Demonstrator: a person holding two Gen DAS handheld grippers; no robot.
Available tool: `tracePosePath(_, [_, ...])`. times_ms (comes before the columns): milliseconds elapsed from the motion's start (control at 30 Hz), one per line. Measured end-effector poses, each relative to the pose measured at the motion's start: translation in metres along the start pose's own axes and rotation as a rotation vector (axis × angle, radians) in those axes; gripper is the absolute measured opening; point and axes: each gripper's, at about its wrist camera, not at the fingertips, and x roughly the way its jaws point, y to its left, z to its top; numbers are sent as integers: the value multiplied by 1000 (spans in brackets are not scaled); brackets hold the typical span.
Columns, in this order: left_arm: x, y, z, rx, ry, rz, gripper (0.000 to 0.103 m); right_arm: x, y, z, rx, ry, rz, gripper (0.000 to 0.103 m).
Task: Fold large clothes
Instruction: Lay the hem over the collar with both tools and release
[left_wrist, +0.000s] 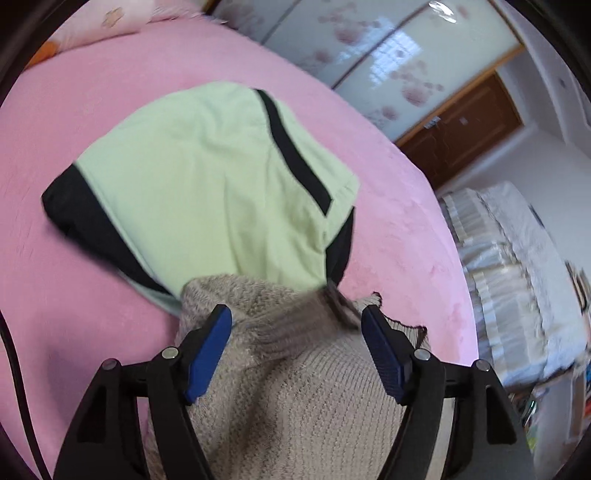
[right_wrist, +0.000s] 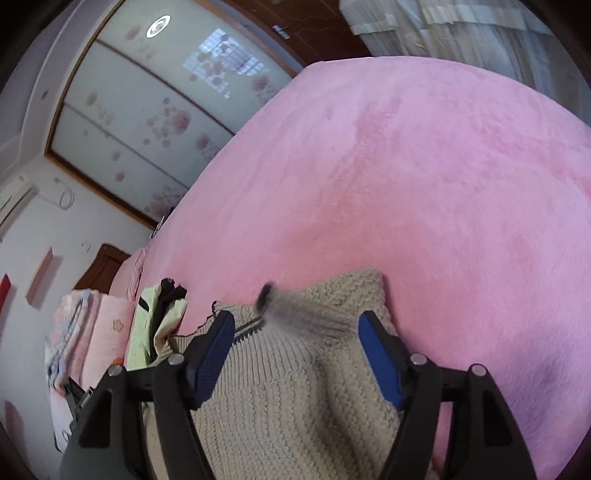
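The sweater (left_wrist: 295, 376) is a beige, chunky ribbed knit lying on the pink bed cover (left_wrist: 74, 155) at the near edge of the bed. In the left wrist view its ribbed hem bunches in soft folds between the fingers, and a thin dark-edged knit border trails out to the right across the cover. A blurred grey strip of the ribbed knit stands up from the fabric in both views. The left gripper (left_wrist: 297, 350) is spread wide over the sweater; its blue pads (left_wrist: 208, 354) stand apart on either side of the bunched knit without pinching it. The right gripper (right_wrist: 295, 354) is likewise spread, with the sweater (right_wrist: 295, 406) lying below and between its blue pads (right_wrist: 380, 354), and nothing is clamped. In the right wrist view one corner of the sweater lies flat on the cover beyond the fingertips. A light green garment (left_wrist: 207, 184) with black panels and a black stripe lies folded on the cover just beyond the sweater, its near edge touching the knit. Pillows (right_wrist: 92, 325) sit at the head of the bed.
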Motion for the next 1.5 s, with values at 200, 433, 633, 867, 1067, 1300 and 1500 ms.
tracePosePath(200, [2,-10,0,156,-4,0,71,18,9,5,-148,27,-69,70])
tracePosePath(433, [20,-20,-6,381,43,78,71,39,18,6,-273,76,-127,70])
tracePosePath(633, [28,-25,-6,434,32,101,29,55,23,4,-334,100,-172,41])
tracePosePath(867, [21,-30,-5,387,-9,283,9,46,25,3,-356,15,-324,7])
tracePosePath(1067, [35,-22,-11,375,9,410,8,63,15,0,-367,36,-453,7])
tracePosePath(1300, [49,-23,-23,506,-10,472,10,80,13,-4,-403,46,-537,8])
tracePosePath(1500, [-6,-27,-4,385,-20,284,49,40,42,-3,-398,-3,-493,17])
